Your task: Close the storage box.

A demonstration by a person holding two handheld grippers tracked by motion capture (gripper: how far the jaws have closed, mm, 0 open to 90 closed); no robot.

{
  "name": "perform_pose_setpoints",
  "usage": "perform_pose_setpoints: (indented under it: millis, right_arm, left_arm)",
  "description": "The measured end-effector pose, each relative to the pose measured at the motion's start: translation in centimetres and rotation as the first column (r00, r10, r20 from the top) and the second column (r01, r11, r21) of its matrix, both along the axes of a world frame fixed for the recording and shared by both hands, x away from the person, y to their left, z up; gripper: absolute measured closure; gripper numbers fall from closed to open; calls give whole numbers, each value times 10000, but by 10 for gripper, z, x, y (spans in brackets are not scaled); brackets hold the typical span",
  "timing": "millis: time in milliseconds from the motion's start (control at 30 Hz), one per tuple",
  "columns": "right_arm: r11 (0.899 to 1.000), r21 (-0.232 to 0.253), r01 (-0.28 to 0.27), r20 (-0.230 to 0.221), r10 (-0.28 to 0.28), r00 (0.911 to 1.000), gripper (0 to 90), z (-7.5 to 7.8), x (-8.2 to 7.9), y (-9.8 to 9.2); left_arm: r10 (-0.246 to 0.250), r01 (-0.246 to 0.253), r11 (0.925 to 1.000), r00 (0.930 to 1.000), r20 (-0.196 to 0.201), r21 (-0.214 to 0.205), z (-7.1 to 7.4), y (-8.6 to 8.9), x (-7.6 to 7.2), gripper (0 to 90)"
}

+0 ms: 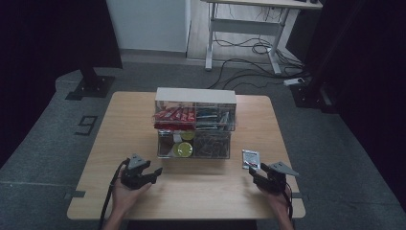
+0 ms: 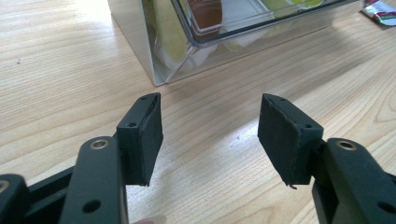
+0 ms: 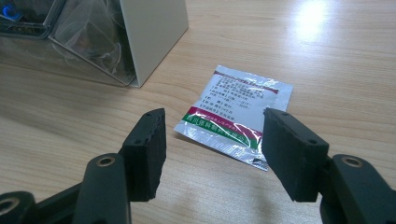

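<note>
While both of my hands sit low near the front edge, the biggest thing I see is the pale wooden rectangular table (image 1: 124,143), and at its middle stands the clear plastic two-tier drawer organiser with a white top (image 1: 195,96). Its upper drawer (image 1: 194,125) is pulled out toward me and holds red packets on the left and darker items on the right; the lower drawer (image 1: 193,146) shows round yellow-green lids and a brown mass of small pieces that I cannot identify. Off the organiser's right front corner, lying flat on the wood and apart from it, is the small white foil sachet with red and green bands (image 3: 236,119). My right gripper (image 3: 212,149) points straight at that sachet from just short of it, its black jaws spread wide with bare table between the pads, touching nothing. My left gripper (image 2: 210,135) hangs close over the table near the organiser's left front corner, jaws likewise spread apart and empty; from the high view it sits well apart from the right one, cable trailing back along my forearm.
</note>
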State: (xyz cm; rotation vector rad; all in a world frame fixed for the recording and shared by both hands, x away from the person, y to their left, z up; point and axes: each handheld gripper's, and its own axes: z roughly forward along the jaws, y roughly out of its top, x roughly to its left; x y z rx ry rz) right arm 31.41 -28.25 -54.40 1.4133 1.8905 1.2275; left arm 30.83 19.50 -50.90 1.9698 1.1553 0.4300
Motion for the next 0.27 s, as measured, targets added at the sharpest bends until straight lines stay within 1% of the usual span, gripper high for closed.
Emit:
perform_pose_setpoints:
  millis: [133, 267]
  right_arm:
    - [10000, -18, -53, 18, 53, 10000, 398, 0, 0, 0]
    - [10000, 35, -70, 40, 70, 10000, 392, 1, 0, -2]
  left_arm:
    - [39, -38, 10000, 9999, -109, 70, -5, 1, -2, 402]
    - [76, -79, 9999, 9997, -220, -141, -8, 3, -3, 400]
